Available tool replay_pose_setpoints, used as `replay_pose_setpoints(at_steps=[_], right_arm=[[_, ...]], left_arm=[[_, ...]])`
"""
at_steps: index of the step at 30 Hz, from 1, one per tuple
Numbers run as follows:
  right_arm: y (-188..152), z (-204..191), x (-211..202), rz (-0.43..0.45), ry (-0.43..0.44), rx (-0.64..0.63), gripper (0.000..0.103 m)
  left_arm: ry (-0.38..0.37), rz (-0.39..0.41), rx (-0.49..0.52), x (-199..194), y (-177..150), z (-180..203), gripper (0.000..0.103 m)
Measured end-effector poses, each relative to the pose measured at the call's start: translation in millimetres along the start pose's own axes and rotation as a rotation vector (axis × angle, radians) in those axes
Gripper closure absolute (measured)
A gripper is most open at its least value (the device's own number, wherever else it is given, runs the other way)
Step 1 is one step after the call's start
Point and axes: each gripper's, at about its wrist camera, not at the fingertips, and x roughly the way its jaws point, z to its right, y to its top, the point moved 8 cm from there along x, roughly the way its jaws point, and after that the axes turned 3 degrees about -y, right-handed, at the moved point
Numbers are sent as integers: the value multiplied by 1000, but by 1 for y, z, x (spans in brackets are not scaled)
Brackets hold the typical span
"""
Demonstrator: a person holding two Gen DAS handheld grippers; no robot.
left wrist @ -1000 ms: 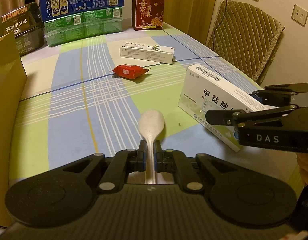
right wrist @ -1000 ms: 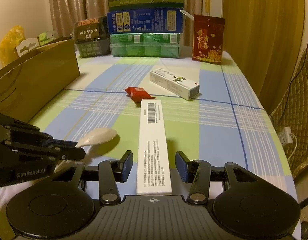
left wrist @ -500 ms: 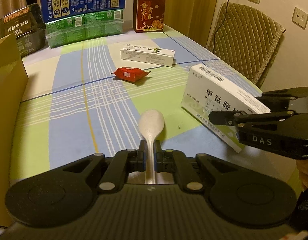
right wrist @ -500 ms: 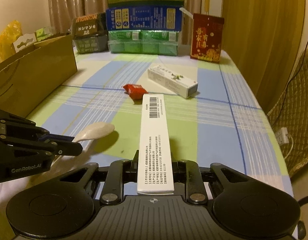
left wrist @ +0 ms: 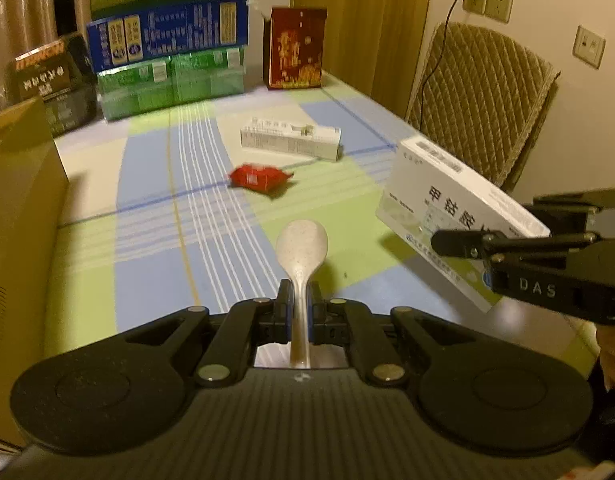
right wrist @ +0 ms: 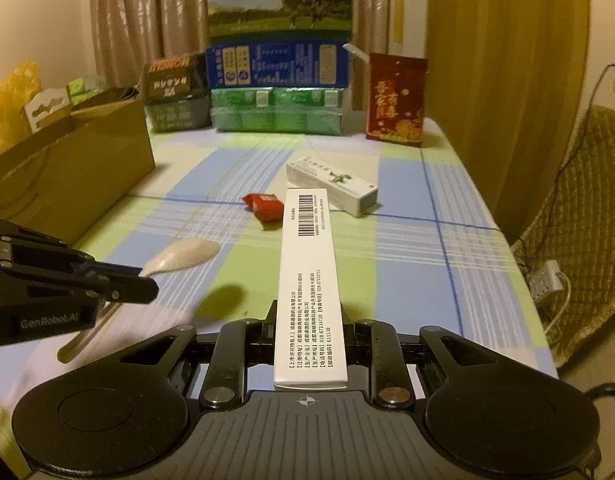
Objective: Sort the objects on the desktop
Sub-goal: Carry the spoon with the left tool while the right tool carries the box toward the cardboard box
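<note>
Change since one second ago: right gripper (right wrist: 309, 320), then open around the white medicine box (right wrist: 307, 280), is now clamped on it and has raised it off the cloth; the box's shadow lies on the green square beneath. Left gripper (left wrist: 298, 304) is unchanged in grip and carried slightly higher.

Item 1. Left gripper: jaws closed on the handle of the pale spoon (left wrist: 301, 248), bowl pointing to 12 o'clock, held above the table (left wrist: 147, 280).

Item 2. Right gripper: jaws pressed on the long sides of the white medicine box near its rear end, barcode end projecting to 12 o'clock.

Item 3. Still lying on the checked cloth: red snack packet (right wrist: 264, 205) at 12 o'clock, and a second white carton (right wrist: 331, 181) just beyond it toward 1 o'clock.

Item 4. Brown cardboard box (right wrist: 67, 176), open-topped, at 10 o'clock from the right gripper; probably the receiving bin, though the task does not say so.

Handling note, as judgement: both loads are long and held by one end, so keep each grip firm and the travel level to avoid drooping or twisting. The two grippers are close together; moving one at a time toward the destination would lessen the chance of collision. Release only once the item is low over its place.
</note>
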Motion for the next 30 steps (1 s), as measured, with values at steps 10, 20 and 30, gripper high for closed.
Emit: replay_pose_setpoints(at_steps=[10, 20, 30], right_arm=[[25, -42, -45, 58, 51, -16, 83], [85, -141, -68, 142, 197, -79, 83], [108, -230, -76, 132, 317, -133, 82]], left_arm=[[59, 87, -32, -75, 29, -23, 99], [217, 129, -46, -167, 39, -101, 99], [334, 122, -105, -234, 15, -173, 99]])
